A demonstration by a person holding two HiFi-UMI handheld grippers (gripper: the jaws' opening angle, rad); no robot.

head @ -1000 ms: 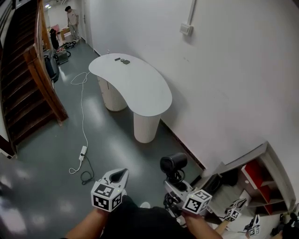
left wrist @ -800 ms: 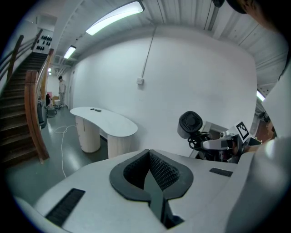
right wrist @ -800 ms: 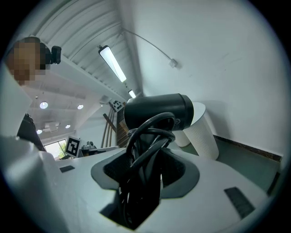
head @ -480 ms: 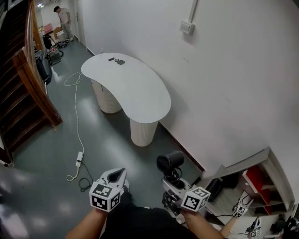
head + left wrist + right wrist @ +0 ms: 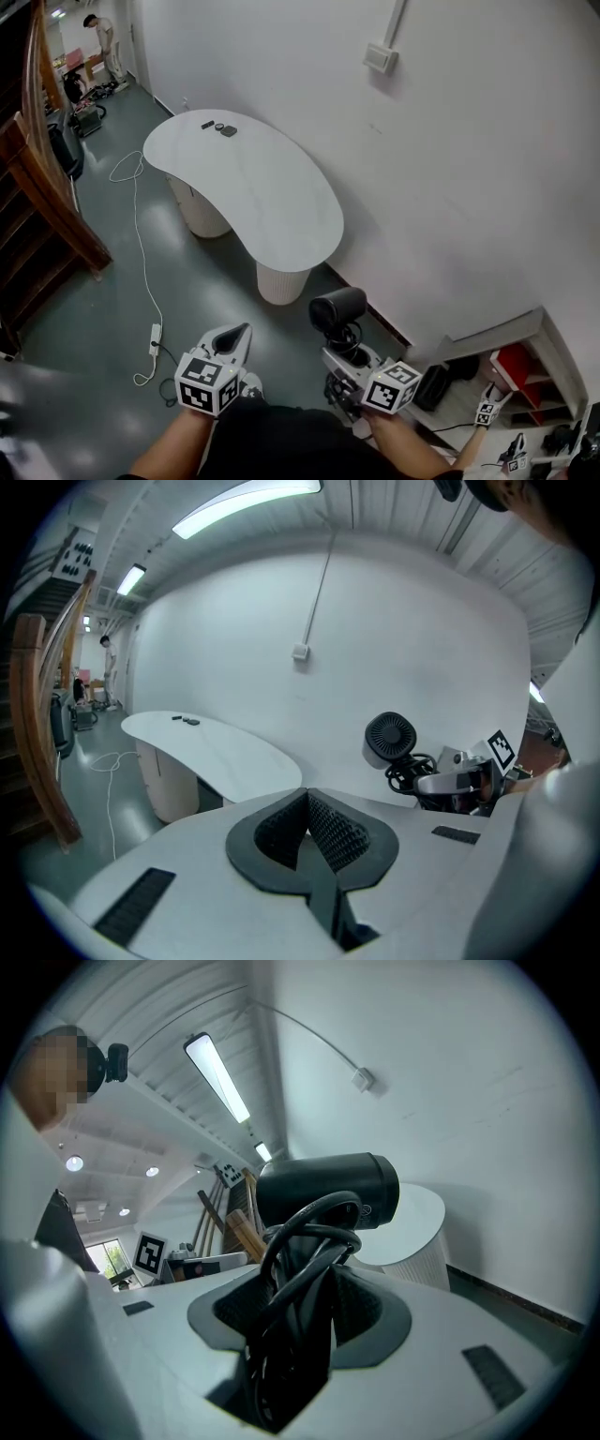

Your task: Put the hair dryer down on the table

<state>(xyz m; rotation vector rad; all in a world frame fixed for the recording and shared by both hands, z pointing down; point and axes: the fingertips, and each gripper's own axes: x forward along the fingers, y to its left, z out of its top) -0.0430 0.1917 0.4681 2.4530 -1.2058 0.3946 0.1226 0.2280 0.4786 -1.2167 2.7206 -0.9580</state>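
- While I hold both grippers low in front of me, my right gripper (image 5: 298, 1321) is clamped on the handle of the hair dryer (image 5: 323, 1190). Its black cord (image 5: 305, 1241) is looped round that handle and runs down between the jaws.
- The hair dryer stands upright above that gripper with its dark barrel lying across the top. It is in the air over the grey floor (image 5: 112, 281), not on the table.
- My left gripper (image 5: 307, 829) has its jaws pressed together with nothing between them. It sits to the left of the right gripper, apart from it.
- The white curved table (image 5: 262, 197) stands ahead of me along the white wall (image 5: 450, 169), on ribbed round bases, well apart from the hair dryer.
- A few small dark items (image 5: 218, 128) lie at the table's far end; what they are I cannot tell.
- A white cable (image 5: 141, 253) trails across the floor left of the table to a power strip (image 5: 155, 337).
- A wooden staircase (image 5: 47, 206) rises at the left edge, and a person (image 5: 101, 37) stands at the far end of the room.
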